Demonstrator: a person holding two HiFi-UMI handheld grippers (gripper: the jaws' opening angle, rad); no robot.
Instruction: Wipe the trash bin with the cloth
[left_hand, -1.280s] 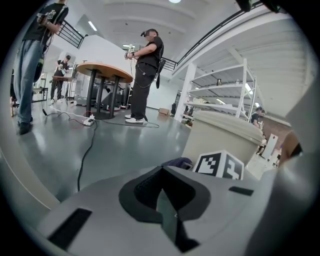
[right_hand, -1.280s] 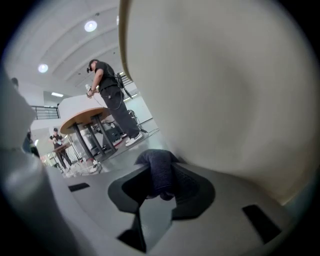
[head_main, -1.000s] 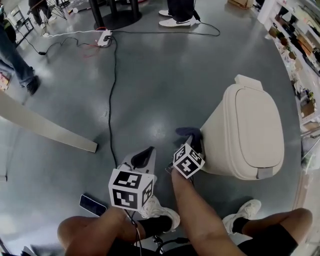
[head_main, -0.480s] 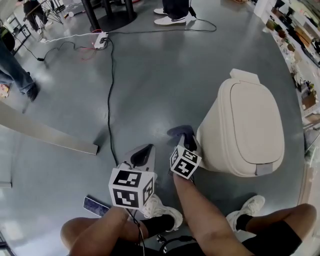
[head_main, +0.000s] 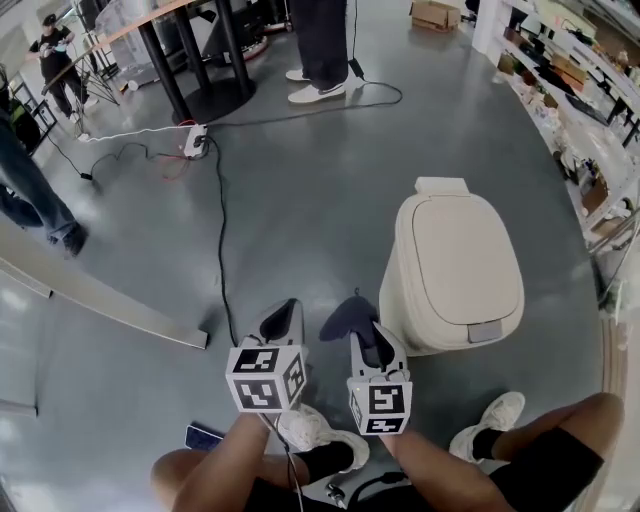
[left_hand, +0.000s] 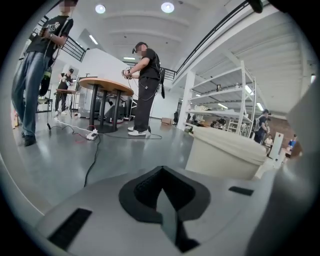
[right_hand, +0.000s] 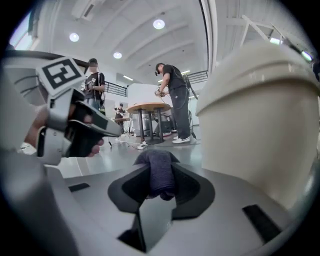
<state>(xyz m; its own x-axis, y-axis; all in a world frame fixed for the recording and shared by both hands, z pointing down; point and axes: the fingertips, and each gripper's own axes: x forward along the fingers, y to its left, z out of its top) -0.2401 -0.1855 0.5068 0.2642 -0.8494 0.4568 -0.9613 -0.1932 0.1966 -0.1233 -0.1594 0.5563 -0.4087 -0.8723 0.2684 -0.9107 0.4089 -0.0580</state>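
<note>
1. The right gripper (right_hand: 159, 192) is clamped on the cloth (right_hand: 159, 172). A dark blue wad is bunched between the jaws, with only a small tuft poking out past the tips.
2. The trash bin (head_main: 455, 265) stands on the grey floor (head_main: 330, 170), lid down. The cloth sits low, just beside the bin's near-left wall. Whether it touches, I cannot tell.
3. The left gripper (left_hand: 161, 172) has its jaws pressed together on nothing. It hangs left of the right one and apart from the bin, so nothing is bracing the bin.
4. First risk: so little cloth shows that the hard jaw tips could reach the wall before the fabric does, scraping instead of wiping.
5. Second risk: a sideways push on an unbraced, probably light bin could slide or rock it away toward the shelving (head_main: 590, 130).
6. Third risk: the wad looks loosely bunched, and a dragging stroke could tug it out of the jaws.
7. As for room, the floor ahead of and left of the bin is open, so the near and left walls are easy to sweep.
8. The right side is tighter, with the shelving near the bin.
9. Down by the knees it is crowded: a phone (head_main: 203, 437), a shoe (head_main: 318, 428), and a black cable (head_main: 220, 230) trailing off to the left.
</note>
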